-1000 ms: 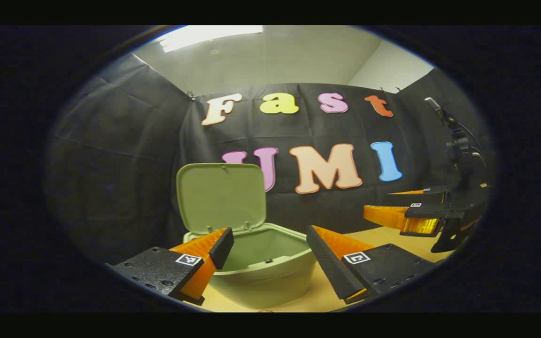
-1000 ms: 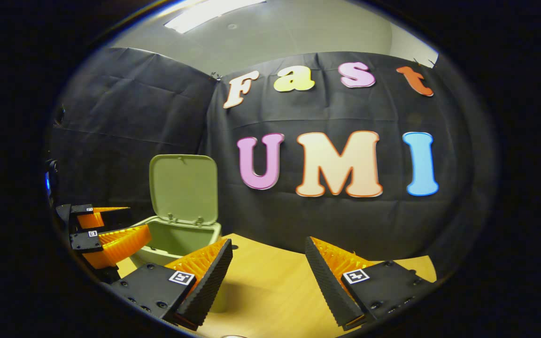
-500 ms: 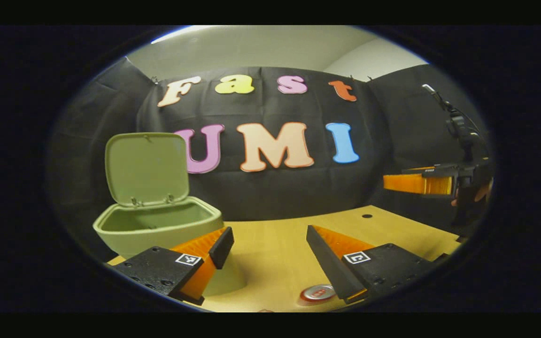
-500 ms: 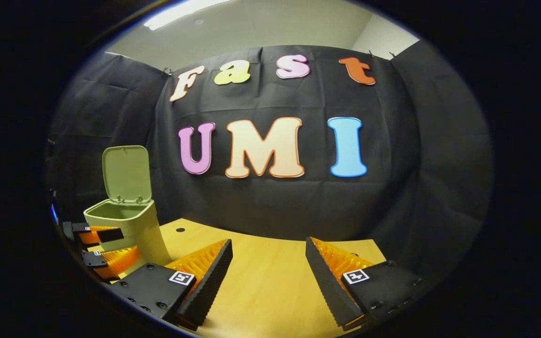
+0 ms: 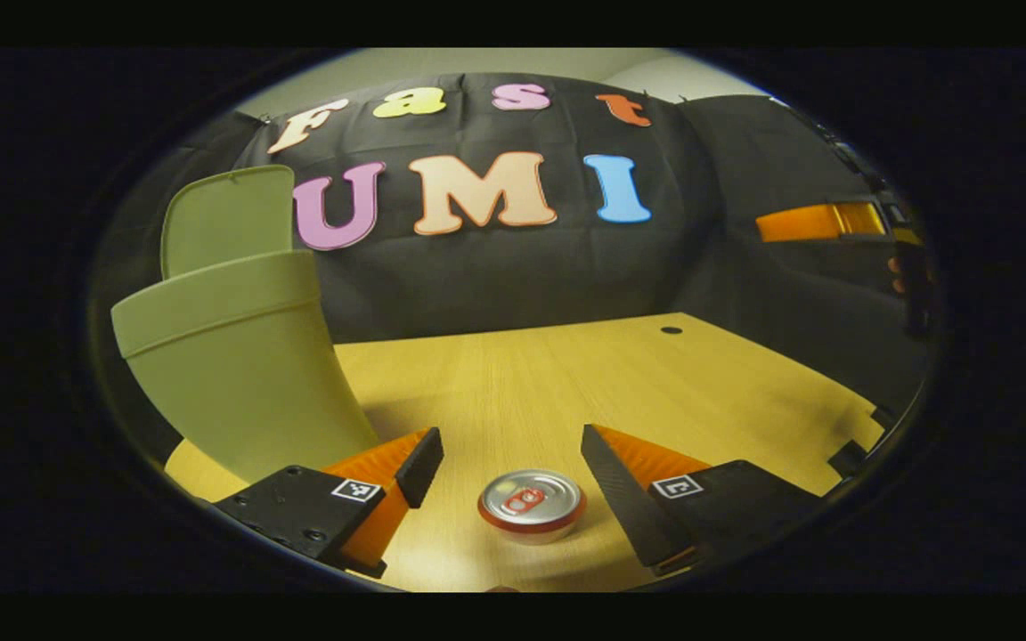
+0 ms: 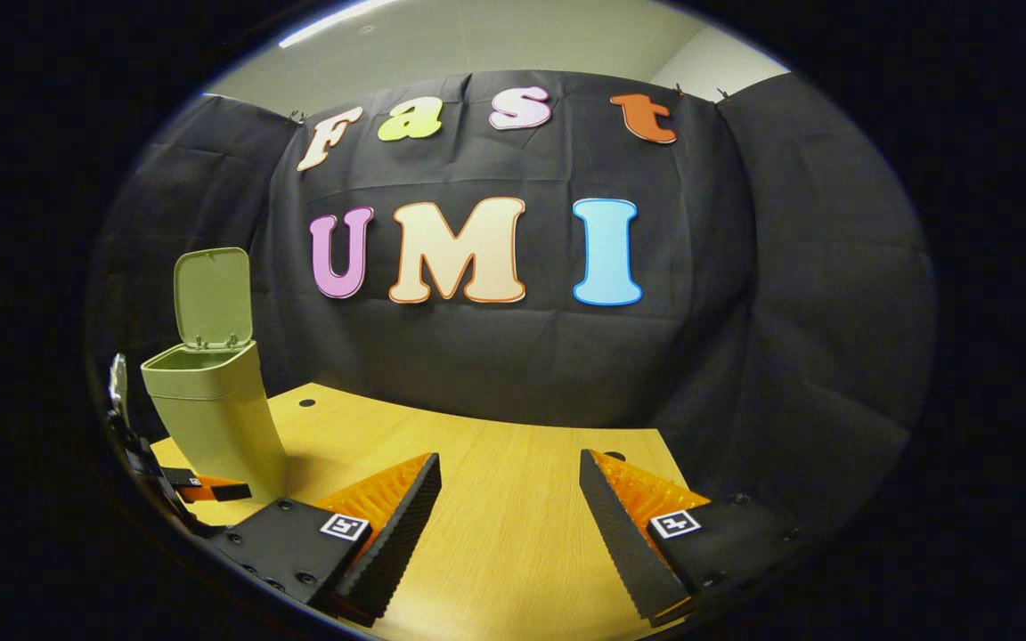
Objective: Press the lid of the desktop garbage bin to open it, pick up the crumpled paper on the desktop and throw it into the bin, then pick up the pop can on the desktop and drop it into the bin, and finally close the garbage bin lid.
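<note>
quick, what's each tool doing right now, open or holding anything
Left tool: open, empty, pop can between its fingers, untouched.
Right tool: open, empty.

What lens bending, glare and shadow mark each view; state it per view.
Left gripper view: bin wall bows outward, pop can top glints, soft shadow beside the bin on the table. Right gripper view: table edge curves, ceiling light streak glares, corners dim.

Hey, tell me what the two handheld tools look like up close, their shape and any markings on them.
The left tool and the right tool look alike: each has two wedge-shaped fingers with ribbed inner faces, mounted on black bolted plates. Every plate carries a small square black-and-white tag. The can sits between the left tool's fingers.
</note>
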`<state>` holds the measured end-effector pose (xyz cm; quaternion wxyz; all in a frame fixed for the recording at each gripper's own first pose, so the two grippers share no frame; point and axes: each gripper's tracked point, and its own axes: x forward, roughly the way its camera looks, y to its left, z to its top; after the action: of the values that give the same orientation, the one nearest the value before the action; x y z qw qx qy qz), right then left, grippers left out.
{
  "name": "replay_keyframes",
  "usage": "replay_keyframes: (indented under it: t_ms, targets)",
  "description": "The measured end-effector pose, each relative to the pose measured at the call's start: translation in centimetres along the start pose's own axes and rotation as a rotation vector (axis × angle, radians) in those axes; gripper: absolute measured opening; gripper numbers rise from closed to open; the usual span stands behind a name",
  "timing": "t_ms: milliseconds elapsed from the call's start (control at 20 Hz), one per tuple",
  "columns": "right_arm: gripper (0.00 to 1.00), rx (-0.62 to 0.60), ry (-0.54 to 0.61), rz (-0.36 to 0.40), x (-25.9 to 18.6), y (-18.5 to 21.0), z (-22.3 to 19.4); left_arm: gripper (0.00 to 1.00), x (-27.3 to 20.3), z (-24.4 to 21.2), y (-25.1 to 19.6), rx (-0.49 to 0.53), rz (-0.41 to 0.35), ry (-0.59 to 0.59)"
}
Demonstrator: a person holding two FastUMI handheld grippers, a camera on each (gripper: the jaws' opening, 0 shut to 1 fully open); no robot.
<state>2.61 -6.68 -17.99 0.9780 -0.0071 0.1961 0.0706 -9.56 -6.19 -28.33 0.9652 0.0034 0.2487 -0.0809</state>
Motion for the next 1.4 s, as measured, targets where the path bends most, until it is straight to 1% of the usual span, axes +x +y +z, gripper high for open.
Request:
replay_keyframes:
  t_ms: [250, 350, 450, 500, 600, 750, 950, 1150, 1400]
  targets:
    - [0.98, -0.022, 0.003, -0.005, -0.7, -0.5, 0.0, 0.94, 0.6, -5.2, -0.5, -0.004, 0.014, 0.118]
    - [0.98, -0.030, -0.001, -0.003, -0.8, -0.6, 0.0, 0.97, 0.5, -6.2, -0.7, -0.009, 0.013, 0.145]
    - [1.00, -0.033, -0.001, 0.000, -0.9, -0.7, 0.1, 0.91, 0.3, -6.3, -0.4, -0.013, 0.017, 0.154]
    - [0.98, -0.033, -0.002, 0.003, -0.9, -0.6, 0.0, 0.77, 0.6, -6.2, -0.7, -0.020, 0.011, 0.167]
    - [1.00, -0.032, -0.002, 0.009, -1.0, -0.7, 0.0, 0.76, 0.7, -3.8, 0.0, -0.011, 0.025, 0.135]
    - [1.00, -0.020, 0.002, 0.029, -1.0, -0.5, -0.1, 0.75, 0.9, 1.8, 1.5, -0.007, 0.041, 0.038]
    - [0.99, 0.016, 0.001, 0.058, -1.1, 1.1, -0.2, 0.75, 1.7, 9.0, 2.7, -0.005, 0.038, -0.085]
    - [0.98, 0.026, 0.004, 0.075, -1.0, 2.0, -0.6, 0.75, 2.2, 15.1, 4.7, 0.007, 0.064, -0.183]
    - [0.98, 0.052, 0.014, 0.081, -0.8, 2.6, -0.9, 0.75, 2.6, 20.8, 7.7, 0.022, 0.109, -0.282]
